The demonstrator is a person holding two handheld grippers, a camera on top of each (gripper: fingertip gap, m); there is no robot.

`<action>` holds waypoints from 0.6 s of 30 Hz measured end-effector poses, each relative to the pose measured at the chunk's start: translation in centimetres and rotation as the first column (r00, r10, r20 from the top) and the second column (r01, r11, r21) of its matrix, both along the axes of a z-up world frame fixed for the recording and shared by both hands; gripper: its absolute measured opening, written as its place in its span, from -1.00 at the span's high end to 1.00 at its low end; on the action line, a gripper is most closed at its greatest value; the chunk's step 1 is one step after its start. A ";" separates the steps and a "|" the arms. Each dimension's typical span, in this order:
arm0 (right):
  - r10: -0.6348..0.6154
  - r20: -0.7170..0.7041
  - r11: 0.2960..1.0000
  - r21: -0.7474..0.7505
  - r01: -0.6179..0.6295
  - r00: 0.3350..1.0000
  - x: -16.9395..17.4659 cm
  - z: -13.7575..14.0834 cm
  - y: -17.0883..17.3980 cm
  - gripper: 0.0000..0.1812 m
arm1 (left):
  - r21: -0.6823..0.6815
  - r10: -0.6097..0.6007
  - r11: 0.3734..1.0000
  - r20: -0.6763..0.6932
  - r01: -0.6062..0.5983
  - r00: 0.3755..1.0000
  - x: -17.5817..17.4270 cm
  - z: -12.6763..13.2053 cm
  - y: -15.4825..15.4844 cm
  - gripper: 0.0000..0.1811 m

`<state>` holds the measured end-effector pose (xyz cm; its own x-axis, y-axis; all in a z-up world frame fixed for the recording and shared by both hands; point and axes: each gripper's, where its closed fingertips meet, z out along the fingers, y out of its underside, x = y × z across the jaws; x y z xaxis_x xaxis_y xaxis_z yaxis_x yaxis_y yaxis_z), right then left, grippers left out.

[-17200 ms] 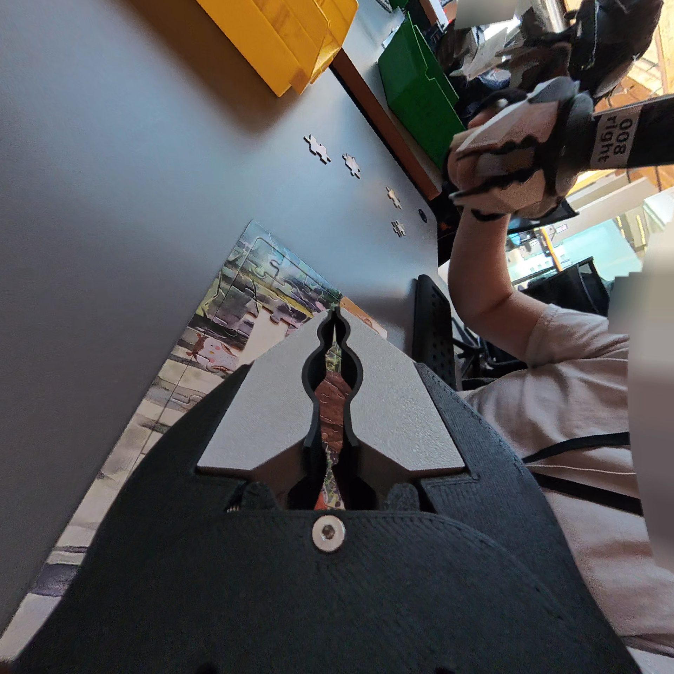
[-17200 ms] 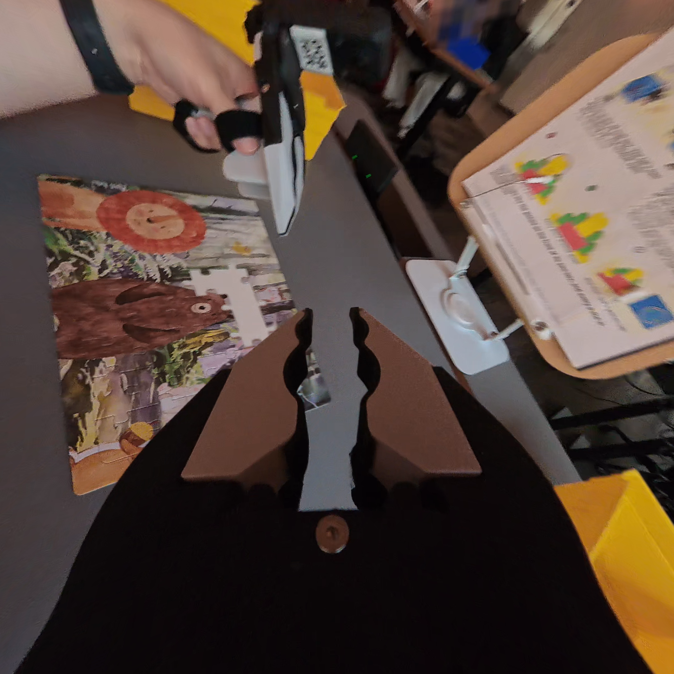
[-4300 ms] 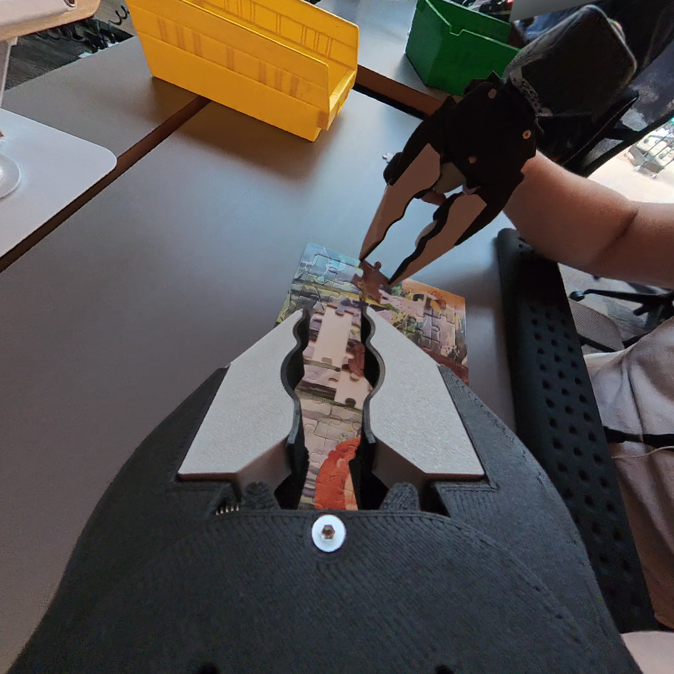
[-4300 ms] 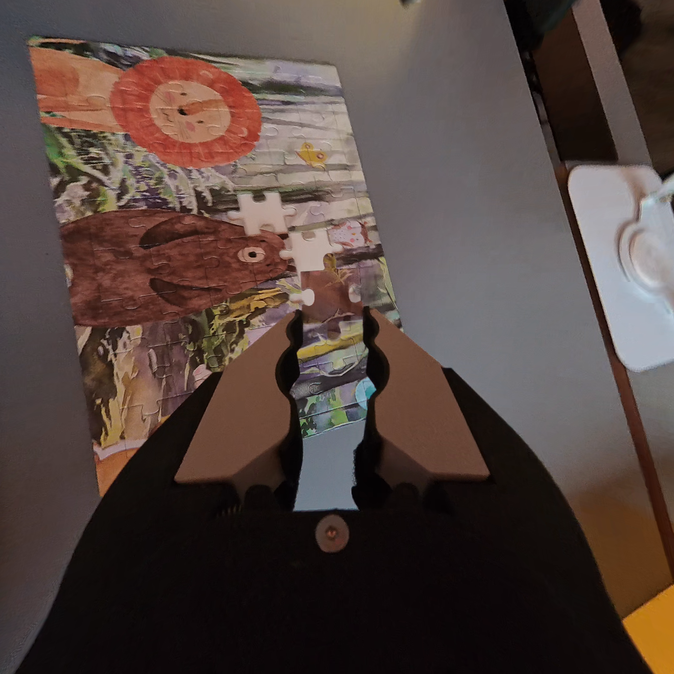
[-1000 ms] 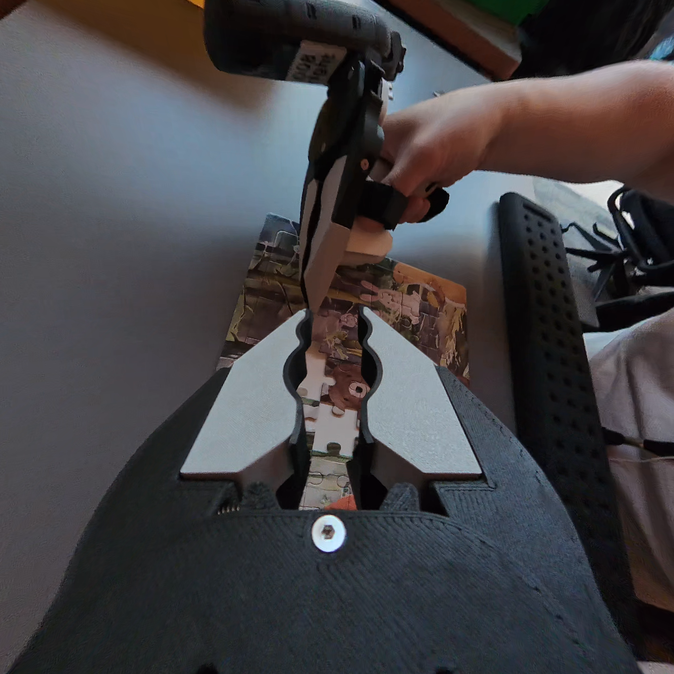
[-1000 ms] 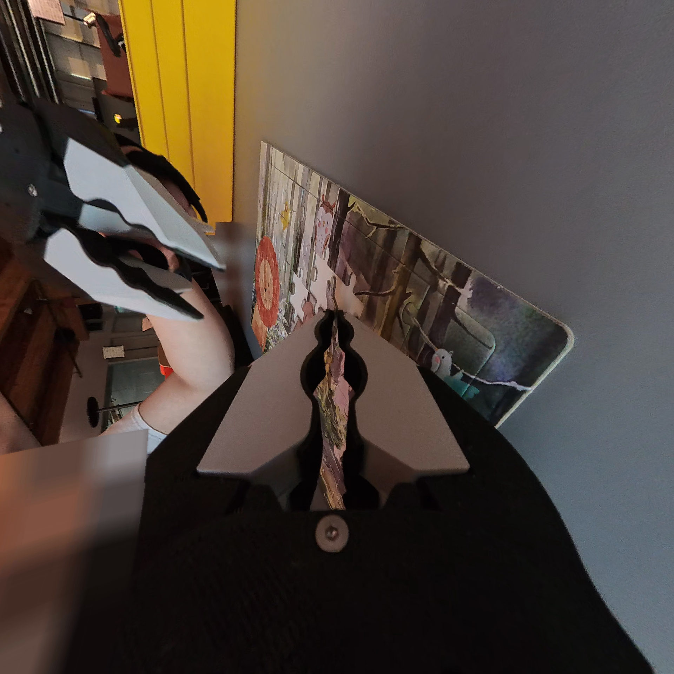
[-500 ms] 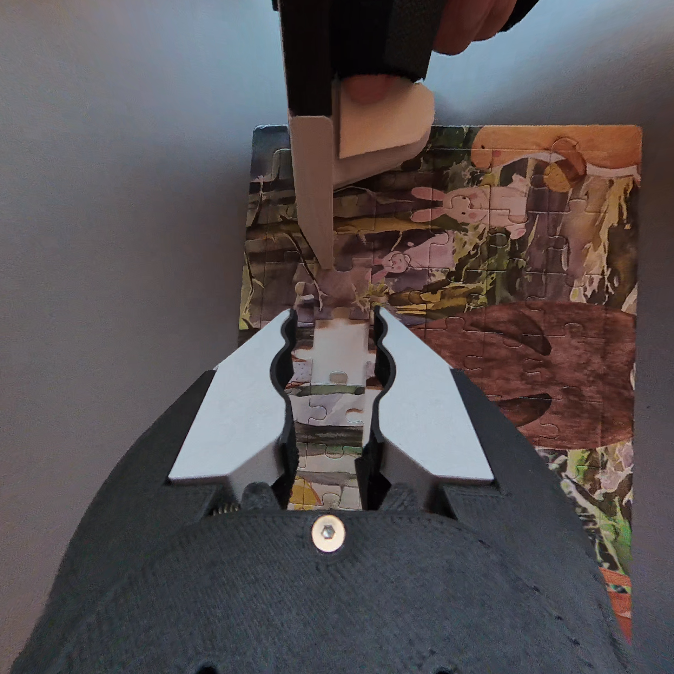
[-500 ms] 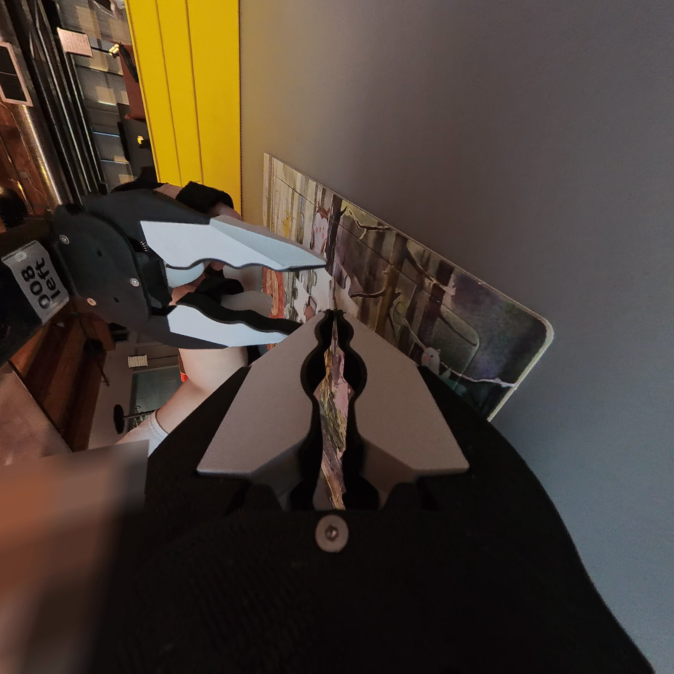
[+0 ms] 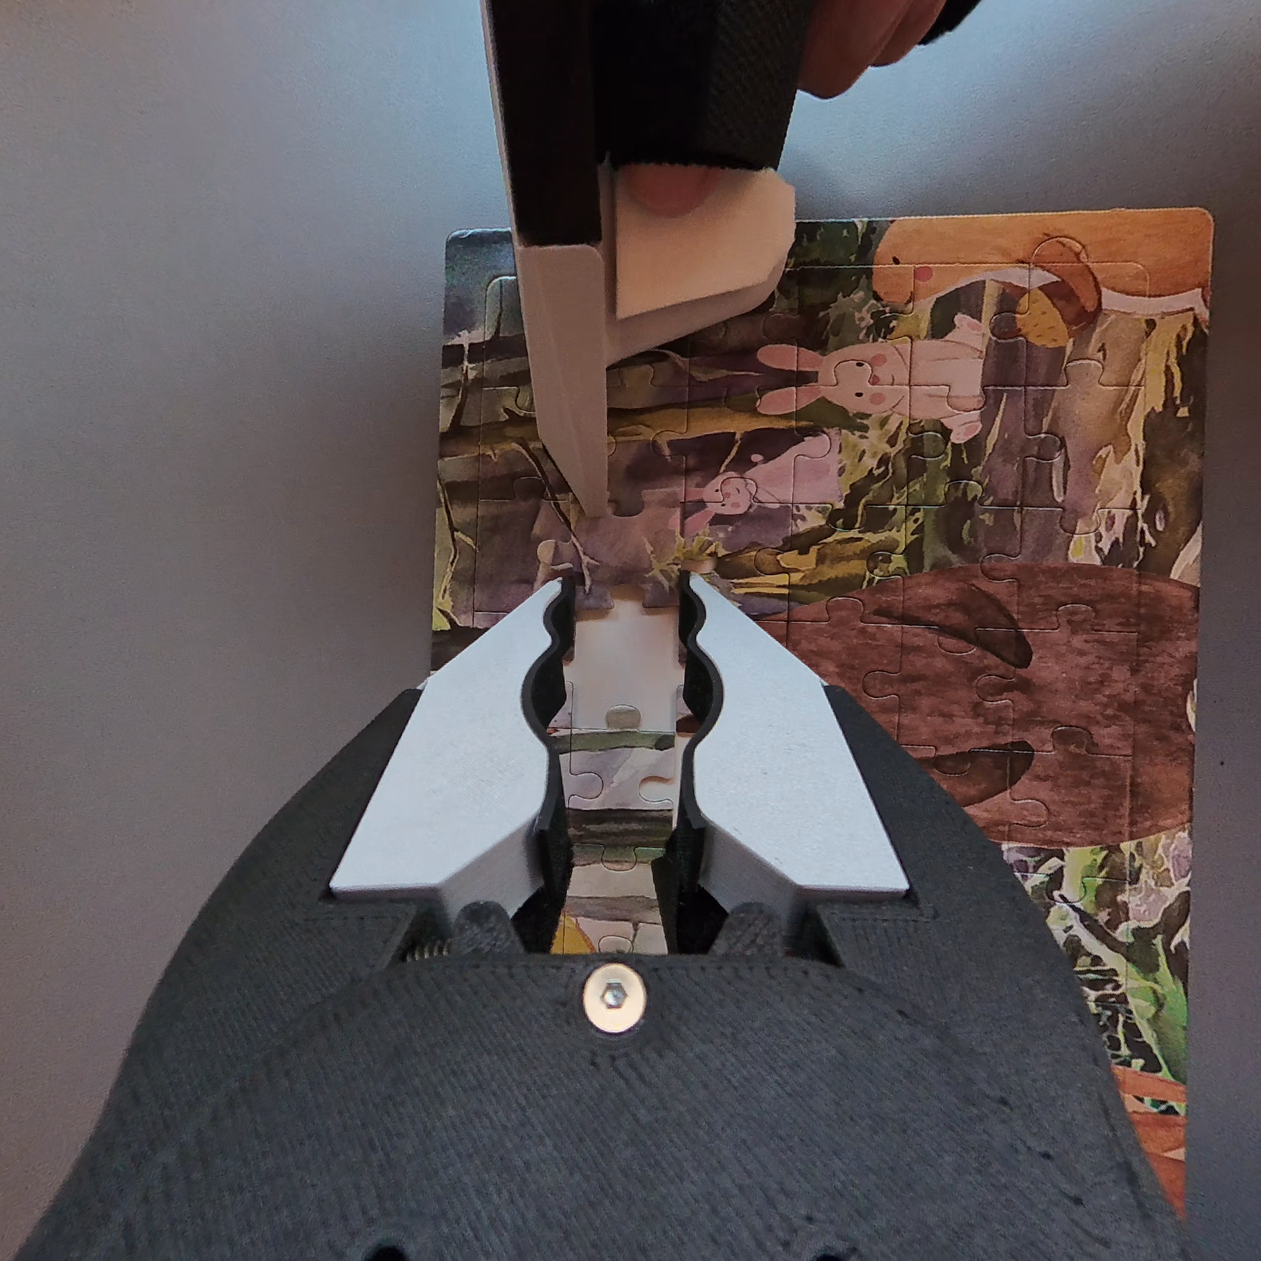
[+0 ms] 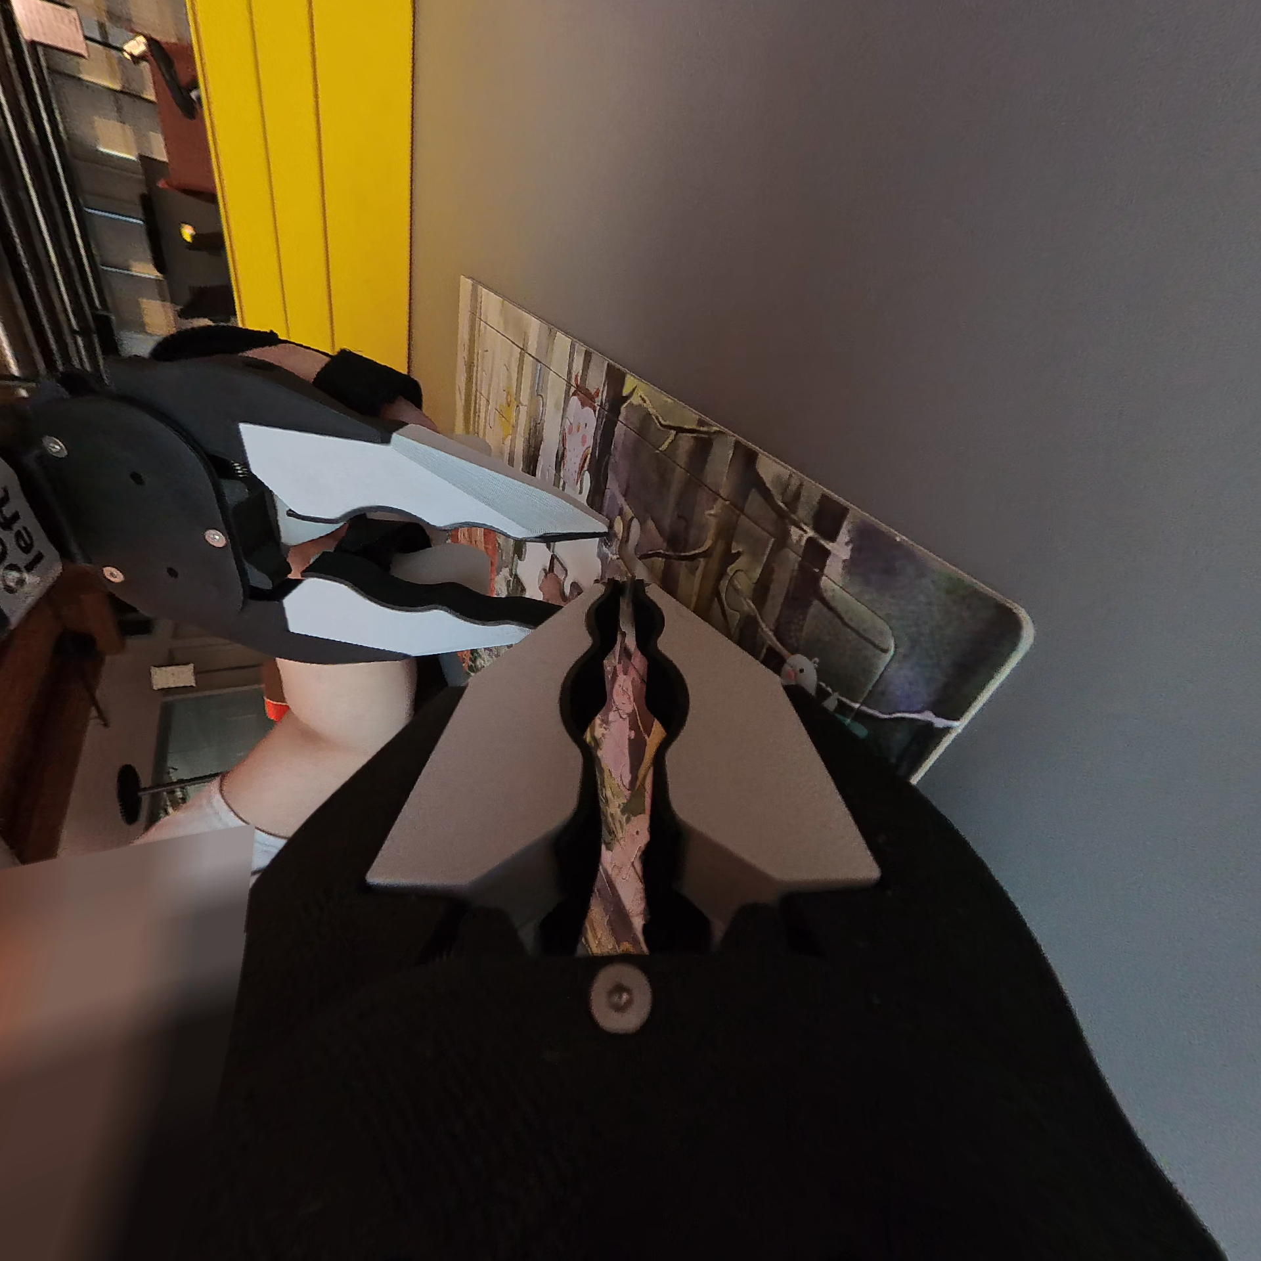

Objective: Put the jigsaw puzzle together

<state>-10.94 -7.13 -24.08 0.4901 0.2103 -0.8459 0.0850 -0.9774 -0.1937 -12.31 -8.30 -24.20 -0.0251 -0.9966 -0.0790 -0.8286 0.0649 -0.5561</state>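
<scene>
Left gripper (image 9: 622, 580): jaws apart, empty, over the white gap (image 9: 624, 651) in the puzzle (image 9: 955, 546). Right gripper (image 10: 626, 587): jaws closed; its tip presses a puzzle piece (image 9: 617, 553) at the gap's edge; whether seated, cannot tell. Puzzle lies flat on grey surface (image 9: 205, 409). Yellow bin (image 10: 307, 170) behind; room blurred.

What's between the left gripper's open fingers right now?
In the left wrist view, the left gripper straddles a bare white gap in the puzzle; just beyond, the right gripper presses a piece.
</scene>
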 end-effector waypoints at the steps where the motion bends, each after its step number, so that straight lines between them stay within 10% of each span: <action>1: 0.015 0.011 1.000 0.023 -0.015 1.000 0.0 0.0 0.0 0.97 | 0.001 0.000 1.000 -0.002 0.000 1.000 0.0 0.0 0.0 0.68; 9: 0.211 0.052 0.919 0.330 -0.216 0.976 -0.2 3.5 -0.3 0.79 | -0.020 0.011 1.000 0.001 -0.011 1.000 0.0 0.0 0.0 0.69; 15: 0.303 0.570 0.286 0.710 -0.643 0.764 0.6 2.2 -1.6 0.62 | -0.010 0.005 1.000 -0.003 -0.005 1.000 0.0 0.0 0.0 0.69; 18: 0.304 0.625 0.217 0.690 -0.691 0.719 0.3 1.4 -1.7 0.57 | -0.009 0.004 1.000 -0.003 -0.004 1.000 0.0 0.0 0.0 0.69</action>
